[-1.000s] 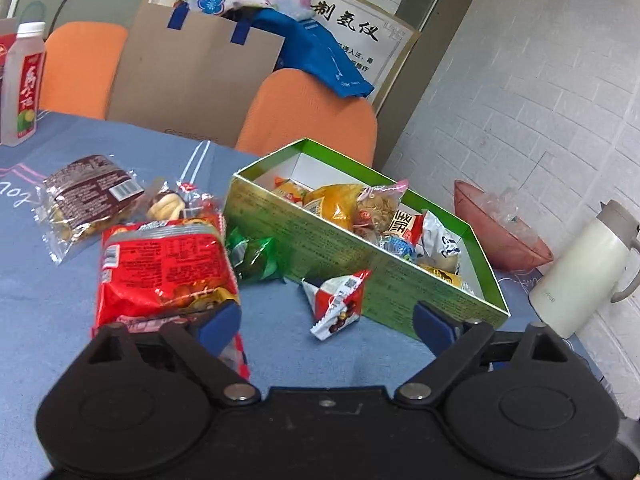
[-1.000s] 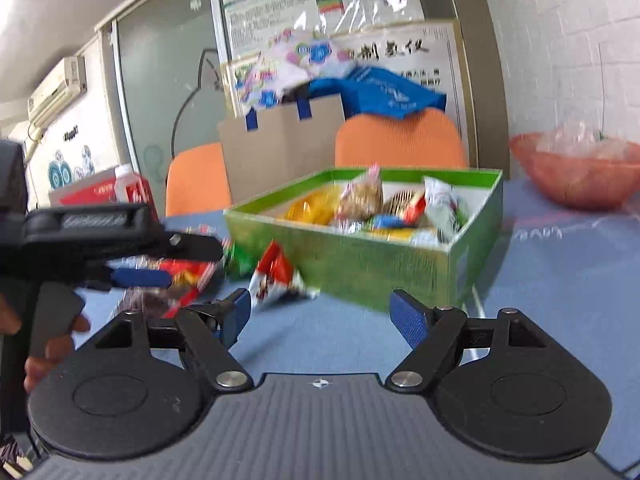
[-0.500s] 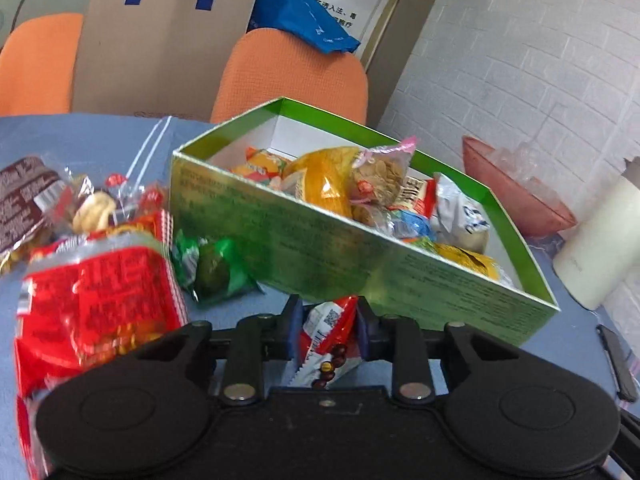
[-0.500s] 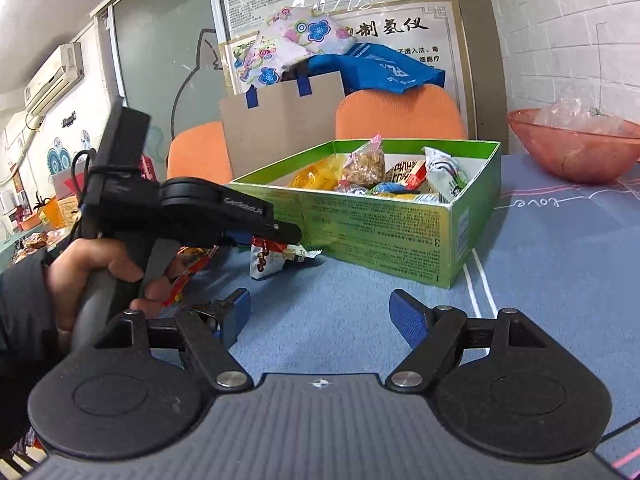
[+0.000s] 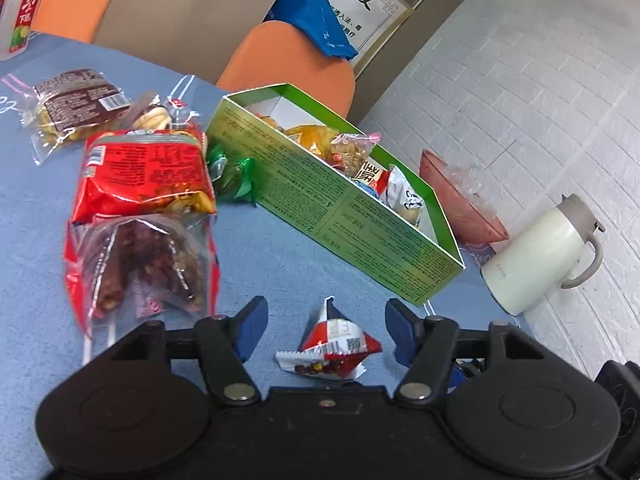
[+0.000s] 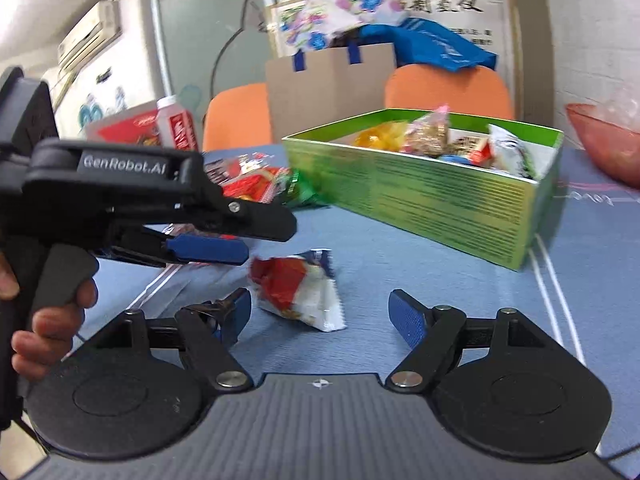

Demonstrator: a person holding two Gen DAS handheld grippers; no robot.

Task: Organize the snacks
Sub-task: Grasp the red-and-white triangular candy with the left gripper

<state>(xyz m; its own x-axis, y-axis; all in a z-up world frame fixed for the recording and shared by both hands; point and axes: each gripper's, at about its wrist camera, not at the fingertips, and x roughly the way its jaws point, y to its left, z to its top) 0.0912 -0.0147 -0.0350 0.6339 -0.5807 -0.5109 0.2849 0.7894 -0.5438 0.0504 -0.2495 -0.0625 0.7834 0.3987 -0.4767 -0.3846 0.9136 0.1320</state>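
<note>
A small red-and-white snack packet (image 5: 329,350) lies on the blue tablecloth between the open fingers of my left gripper (image 5: 326,330), not gripped. It also shows in the right wrist view (image 6: 298,288), just ahead of my open, empty right gripper (image 6: 320,314). The left gripper (image 6: 208,249) shows there from the side, above and left of the packet. The green box (image 5: 360,216) holds several snacks and stands behind the packet; it also shows in the right wrist view (image 6: 424,196).
A large red snack bag (image 5: 144,172), a clear bag of sausages (image 5: 148,264), a green packet (image 5: 232,172) and a brown packet (image 5: 76,100) lie left of the box. A white kettle (image 5: 540,252) and pink bowl (image 5: 460,204) stand right. Orange chairs (image 5: 288,60) stand behind.
My left gripper was shut on the red-and-white packet half a second ago; it has opened and pulled back, and the packet now lies on the cloth nearer me. The right gripper stayed open.
</note>
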